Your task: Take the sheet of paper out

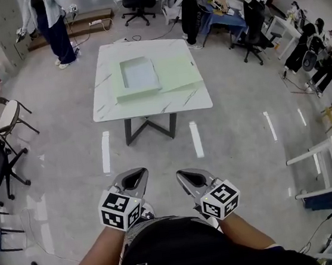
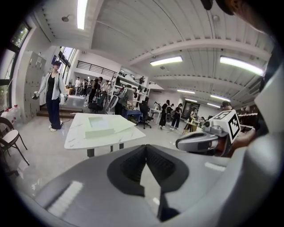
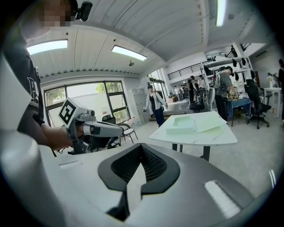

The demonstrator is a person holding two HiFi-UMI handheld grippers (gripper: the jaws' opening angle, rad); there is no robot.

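A pale green shallow box [image 1: 137, 78] lies open on the white marble-look table [image 1: 110, 106], several steps ahead of me. A whitish sheet of paper [image 1: 139, 73] lies inside it. A flat pale green lid or panel [image 1: 178, 72] rests against the box's right side. My left gripper [image 1: 136, 174] and right gripper [image 1: 186, 174] are held close to my body, far short of the table, both shut and empty. The left gripper view shows the box [image 2: 103, 128] far off beyond the shut jaws. The right gripper view also has the box [image 3: 183, 124] in the distance.
Open grey floor lies between me and the table. Chairs [image 1: 5, 121] stand at the left, a white bench [image 1: 328, 160] at the right. A person [image 1: 50, 23] stands beyond the table at the back left, with other people at desks [image 1: 217, 8] at the back right.
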